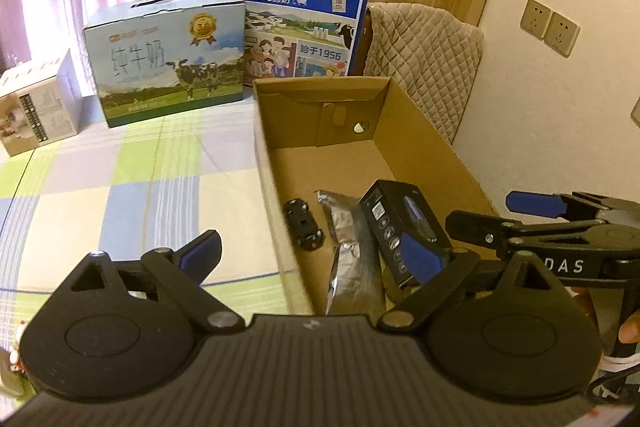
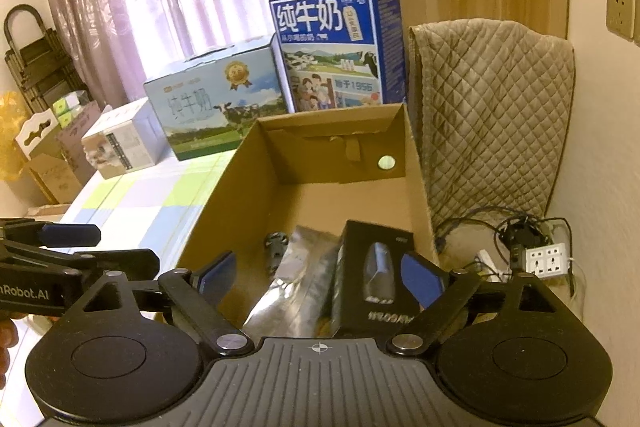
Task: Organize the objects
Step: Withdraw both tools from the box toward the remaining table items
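An open cardboard box (image 1: 420, 131) (image 2: 240, 187) stands on the checked tablecloth. Inside, at its near end, lie a small black toy car (image 1: 305, 227) (image 2: 276, 247), a silver foil pouch (image 1: 352, 259) (image 2: 296, 279) and a black product box (image 1: 394, 223) (image 2: 372, 283), which leans against the right wall. My left gripper (image 1: 312, 257) (image 2: 128, 247) hangs open over the box's near left wall, holding nothing. My right gripper (image 2: 320, 279) (image 1: 480, 211) is open above the pouch and the black box, and also holds nothing.
Two milk cartons (image 1: 168, 63) (image 1: 308, 15) and a small white box (image 1: 40, 107) stand at the table's far edge. A chair with a quilted cover (image 2: 492, 115) sits right of the box. A power strip (image 2: 548, 261) with tangled cables lies below.
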Tool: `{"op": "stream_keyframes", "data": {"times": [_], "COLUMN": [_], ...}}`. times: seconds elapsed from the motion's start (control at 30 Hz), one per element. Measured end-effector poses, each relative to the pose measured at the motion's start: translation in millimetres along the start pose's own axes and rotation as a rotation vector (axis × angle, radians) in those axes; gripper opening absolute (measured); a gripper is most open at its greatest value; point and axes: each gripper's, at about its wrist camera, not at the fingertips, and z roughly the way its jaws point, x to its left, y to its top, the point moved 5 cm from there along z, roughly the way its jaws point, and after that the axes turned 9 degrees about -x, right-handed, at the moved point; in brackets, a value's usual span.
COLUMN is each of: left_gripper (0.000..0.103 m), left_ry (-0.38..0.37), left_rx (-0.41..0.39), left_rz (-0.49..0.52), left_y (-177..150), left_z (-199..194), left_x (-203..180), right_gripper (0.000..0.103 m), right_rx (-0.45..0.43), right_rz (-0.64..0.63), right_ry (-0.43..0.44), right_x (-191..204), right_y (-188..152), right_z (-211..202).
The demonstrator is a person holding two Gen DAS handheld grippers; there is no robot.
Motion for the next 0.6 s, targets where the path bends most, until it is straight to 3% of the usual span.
{"op": "stream_keyframes", "data": {"times": [0.6], "left_gripper": [0.094], "left_ry": [-0.038], "left_rx": [0.002], "left_rz": [-0.03], "left_y": [-29.5], "left_z": [-69.3], "left_x": [73.0], "right_gripper": [0.087], "right_rx": [0.053], "right_rz": [-0.034], "right_ry": [0.014], "right_x": [108.7], "right_y": [-38.0], "right_z": [-30.0]}}
